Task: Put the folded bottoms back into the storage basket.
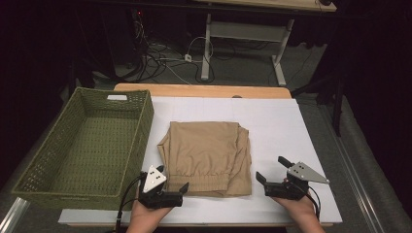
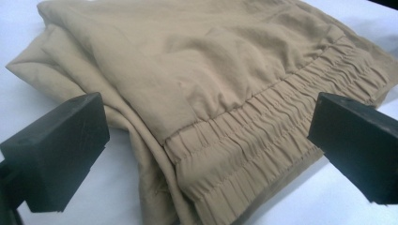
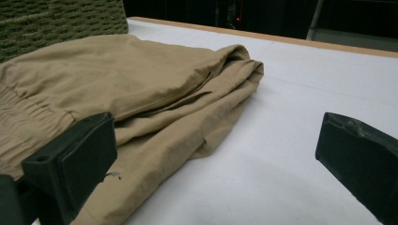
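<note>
Count: one trousers (image 1: 206, 158), one basket (image 1: 82, 145), two grippers.
Trousers: tan, folded, flat on white table (image 1: 286, 126), mid-table; elastic waistband at near edge, length running away toward far edge.
Basket: green wicker, left of trousers, just beside.
Left gripper (image 1: 171, 180): jaws spread, at trousers' near left corner, straddling waistband.
Right gripper (image 1: 272, 169): jaws spread, beside near right corner.
</note>
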### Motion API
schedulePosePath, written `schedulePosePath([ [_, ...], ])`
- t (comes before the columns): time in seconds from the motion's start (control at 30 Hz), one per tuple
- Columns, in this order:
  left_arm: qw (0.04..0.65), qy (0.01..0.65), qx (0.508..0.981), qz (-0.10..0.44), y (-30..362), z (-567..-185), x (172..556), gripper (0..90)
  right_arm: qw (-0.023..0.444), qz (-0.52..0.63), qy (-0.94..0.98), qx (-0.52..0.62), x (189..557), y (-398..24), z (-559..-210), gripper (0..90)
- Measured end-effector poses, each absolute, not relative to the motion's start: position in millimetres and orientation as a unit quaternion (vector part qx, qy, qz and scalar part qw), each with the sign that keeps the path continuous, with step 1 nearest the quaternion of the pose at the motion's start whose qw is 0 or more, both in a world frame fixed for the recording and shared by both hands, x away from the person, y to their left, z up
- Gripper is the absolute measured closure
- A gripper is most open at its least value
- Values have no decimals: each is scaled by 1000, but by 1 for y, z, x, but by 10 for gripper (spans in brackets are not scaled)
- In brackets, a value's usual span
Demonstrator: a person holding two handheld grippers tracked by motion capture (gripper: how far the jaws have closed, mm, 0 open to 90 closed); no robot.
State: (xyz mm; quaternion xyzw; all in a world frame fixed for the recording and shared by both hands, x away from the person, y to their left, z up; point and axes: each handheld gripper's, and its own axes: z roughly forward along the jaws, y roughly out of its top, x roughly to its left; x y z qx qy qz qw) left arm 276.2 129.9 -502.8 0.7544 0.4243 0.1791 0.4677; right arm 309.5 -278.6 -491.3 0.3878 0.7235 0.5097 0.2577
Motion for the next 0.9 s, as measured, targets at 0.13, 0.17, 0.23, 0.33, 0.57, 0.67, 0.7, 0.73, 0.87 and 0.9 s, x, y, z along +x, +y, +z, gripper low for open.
schedulePosePath([
  [0.13,468,428,751,182,132,-501,277,0,253,514,717,397,311,-283,-493,0],
  [0.17,467,428,752,182,133,-501,277,0,251,514,716,400,311,-284,-493,0],
  [0.23,467,425,755,178,132,-501,276,0,250,517,714,401,311,-285,-492,0],
  [0.33,469,425,755,172,132,-500,276,0,251,519,712,400,313,-283,-492,0],
  [0.57,452,434,760,171,133,-501,274,0,249,517,719,392,317,-277,-490,3],
  [0.67,438,440,765,172,133,-501,275,0,237,514,725,393,320,-271,-489,58],
  [0.7,432,442,767,173,133,-502,275,0,229,510,728,396,322,-267,-489,86],
  [0.73,425,448,768,171,133,-504,276,0,220,506,731,401,324,-264,-489,107],
  [0.87,401,463,777,142,131,-507,279,161,183,476,757,407,336,-242,-492,185],
  [0.9,391,466,783,133,130,-508,280,200,180,462,766,409,340,-235,-494,190],
])
